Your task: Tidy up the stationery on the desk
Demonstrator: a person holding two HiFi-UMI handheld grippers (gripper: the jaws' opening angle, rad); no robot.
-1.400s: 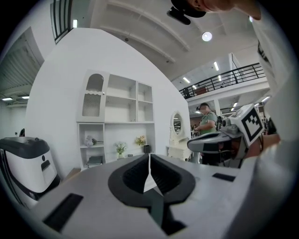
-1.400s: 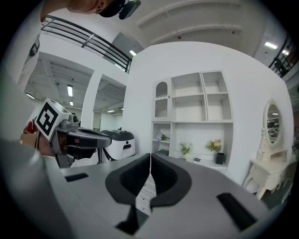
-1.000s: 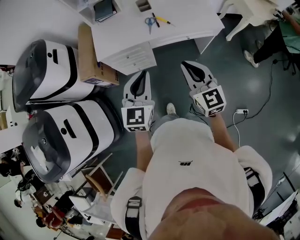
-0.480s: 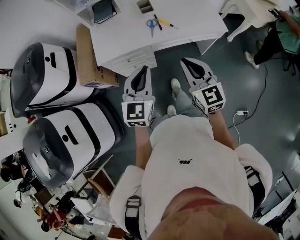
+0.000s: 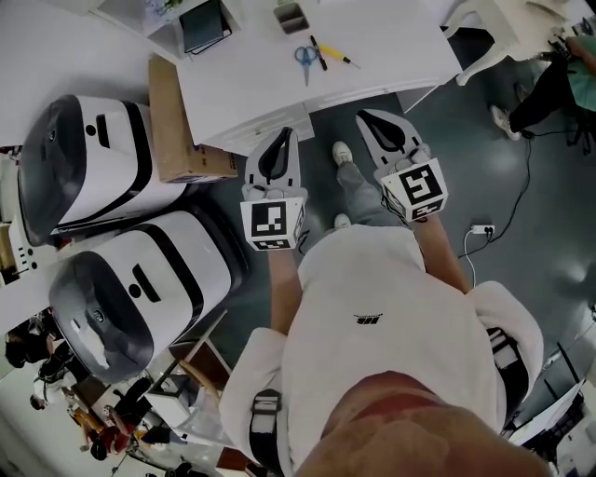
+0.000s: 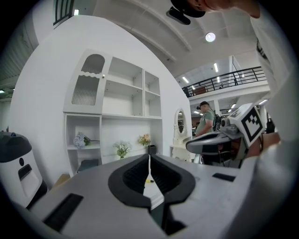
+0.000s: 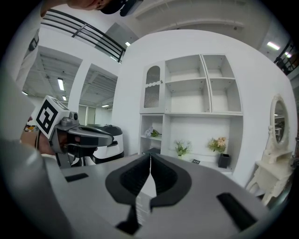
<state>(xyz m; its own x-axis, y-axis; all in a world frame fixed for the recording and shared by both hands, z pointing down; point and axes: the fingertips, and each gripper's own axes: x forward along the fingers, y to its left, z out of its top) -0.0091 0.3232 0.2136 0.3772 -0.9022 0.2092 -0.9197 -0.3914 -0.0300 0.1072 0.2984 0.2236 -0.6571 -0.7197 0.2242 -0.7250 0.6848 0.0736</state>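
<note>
**Q:** Where does the stationery lie relative to each tool?

**A:** The scissors (image 5: pixel 304 58) rest on the white table (image 5: pixel 242 88), ahead of both tools and well apart from them. The left tool (image 5: pixel 282 140) and right tool (image 5: pixel 371 119) hang over the floor, short of the table's near edge. Each is clenched on nothing, its dark, ridged jaws meeting in a thin seam. The left tool seems marginally nearer the scissors.

**Q:** How do the items lie?

**A:** The scissors' long axis runs toward the person, with the blue plastic handles at the far end and the slim metal blades at the near end. A black pen (image 5: pixel 318 52) lies just beside the scissors, roughly parallel to them. A yellow pencil (image 5: pixel 337 56) lies beyond the pen and slants across, on the right tool's side. A small grey box (image 5: pixel 291 16), rectangular and open-topped, stands farther back from the scissors.

**Q:** What does the coming move require?

**A:** Probably a forward reach with the jaws released, closing across the narrow shaft of the chosen item.
</note>
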